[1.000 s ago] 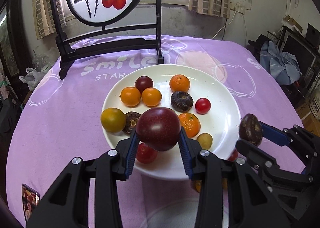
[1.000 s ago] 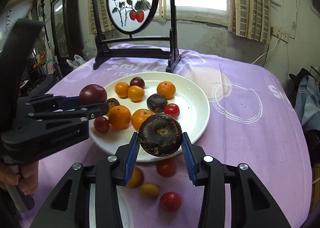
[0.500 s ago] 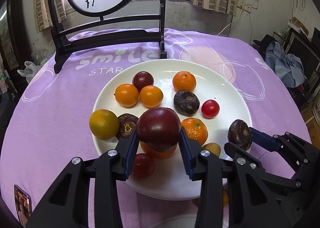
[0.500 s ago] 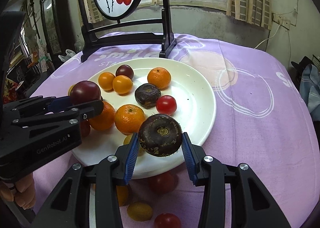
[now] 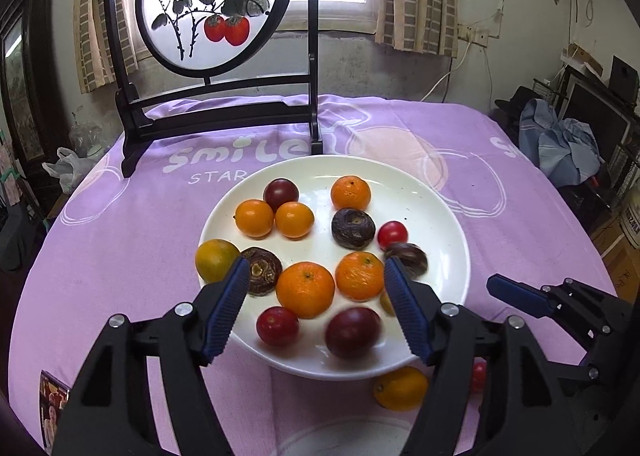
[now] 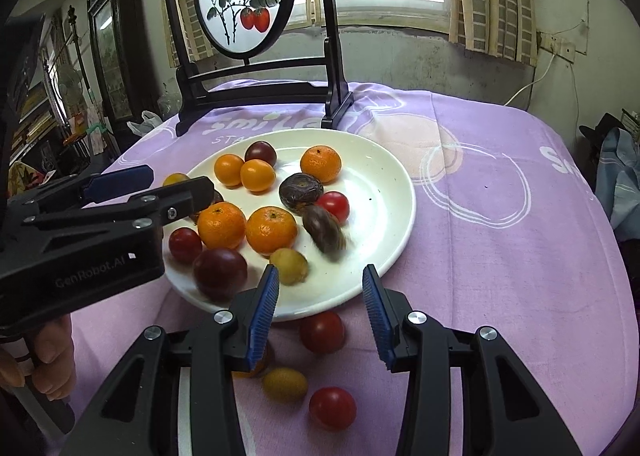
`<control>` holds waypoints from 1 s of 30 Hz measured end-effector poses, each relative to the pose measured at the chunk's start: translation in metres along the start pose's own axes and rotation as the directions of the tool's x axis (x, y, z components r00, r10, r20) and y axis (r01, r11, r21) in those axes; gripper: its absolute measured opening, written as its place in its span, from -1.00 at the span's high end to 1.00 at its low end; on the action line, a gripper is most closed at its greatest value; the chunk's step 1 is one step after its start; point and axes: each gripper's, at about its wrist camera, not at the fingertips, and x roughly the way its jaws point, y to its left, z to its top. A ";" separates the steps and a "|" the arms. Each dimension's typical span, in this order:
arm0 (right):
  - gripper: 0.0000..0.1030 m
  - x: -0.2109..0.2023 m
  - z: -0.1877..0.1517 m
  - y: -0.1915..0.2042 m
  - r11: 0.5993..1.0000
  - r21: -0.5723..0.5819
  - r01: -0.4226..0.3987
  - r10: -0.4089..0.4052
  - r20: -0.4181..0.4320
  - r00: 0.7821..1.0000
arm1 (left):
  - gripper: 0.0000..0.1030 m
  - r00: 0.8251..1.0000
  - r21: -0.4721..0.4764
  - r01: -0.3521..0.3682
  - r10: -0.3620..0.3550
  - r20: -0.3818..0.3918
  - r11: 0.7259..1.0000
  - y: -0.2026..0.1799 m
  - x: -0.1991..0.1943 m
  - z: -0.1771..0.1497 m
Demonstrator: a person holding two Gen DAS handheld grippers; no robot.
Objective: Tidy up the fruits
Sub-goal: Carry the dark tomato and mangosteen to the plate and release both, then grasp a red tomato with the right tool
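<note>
A white plate (image 5: pixel 448 256) (image 6: pixel 392 192) on the purple cloth holds several oranges, tomatoes, dark plums and brown fruits. My left gripper (image 5: pixel 316 308) is open and empty above the plate's near edge. A dark red plum (image 5: pixel 352 332) (image 6: pixel 220 272) lies blurred on the plate just below it. My right gripper (image 6: pixel 318 312) is open and empty at the plate's near right rim. A brown fruit (image 6: pixel 324 234) (image 5: pixel 408 258) lies blurred on the plate ahead of it.
Loose fruit lies on the cloth in front of the plate: a red tomato (image 6: pixel 322 332), a yellow fruit (image 6: pixel 284 384), another tomato (image 6: pixel 332 408), an orange (image 5: pixel 400 388). A black framed round screen (image 5: pixel 216 8) stands behind the plate. A white rim (image 5: pixel 332 436) shows at the bottom.
Both grippers have opened. The dark red plum left the left gripper and the brown fruit left the right gripper; both now lie on the plate, blurred.
</note>
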 end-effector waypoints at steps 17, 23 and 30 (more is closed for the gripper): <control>-0.09 -0.057 -0.063 0.005 1.000 -0.013 0.003 -0.003 -0.007 1.000 | -0.43 1.000 0.029 0.020 -0.020 0.003 0.999 -0.004 -0.054 -0.051; -0.09 -0.055 -0.087 0.008 0.999 -0.025 0.025 -0.026 -0.066 0.998 | -0.65 0.999 0.026 0.023 -0.022 -0.041 0.999 0.004 -0.060 -0.087; -0.09 -0.029 -0.092 0.012 0.996 -0.053 0.065 -0.071 -0.132 0.989 | -0.68 0.995 0.018 0.019 -0.017 -0.094 1.000 0.017 -0.044 -0.109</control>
